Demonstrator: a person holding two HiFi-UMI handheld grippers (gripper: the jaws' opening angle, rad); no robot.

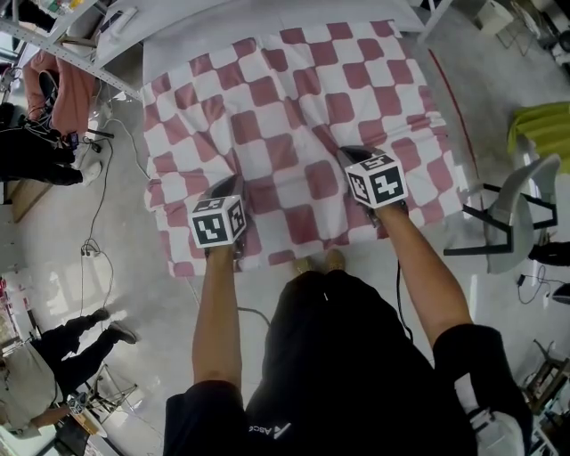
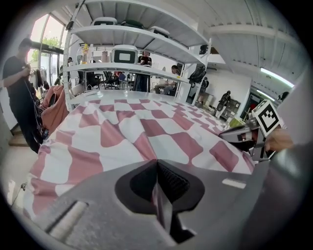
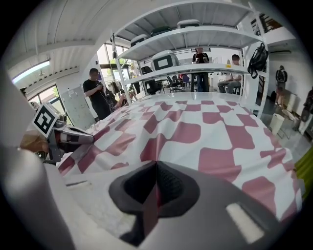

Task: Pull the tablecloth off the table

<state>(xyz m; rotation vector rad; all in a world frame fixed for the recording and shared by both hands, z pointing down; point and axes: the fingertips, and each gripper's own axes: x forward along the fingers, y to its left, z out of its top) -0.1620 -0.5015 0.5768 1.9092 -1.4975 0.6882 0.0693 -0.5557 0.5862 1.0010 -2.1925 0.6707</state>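
A person stands at the near edge of a table (image 1: 223,27) covered by a red and white checked tablecloth (image 1: 294,98). Both bare forearms reach forward and down, roughly parallel, the left forearm (image 1: 218,312) straight ahead, the right forearm (image 1: 423,267) angled slightly inward. The left gripper (image 1: 232,183) rests on the cloth near its front left edge. Its fingers (image 2: 176,183) are closed, pinching a raised fold of the tablecloth. The right gripper (image 1: 346,153) sits a little farther in, and its fingers (image 3: 171,183) are likewise clamped on a fold. The cloth is wrinkled around both grips and hangs over the near edge.
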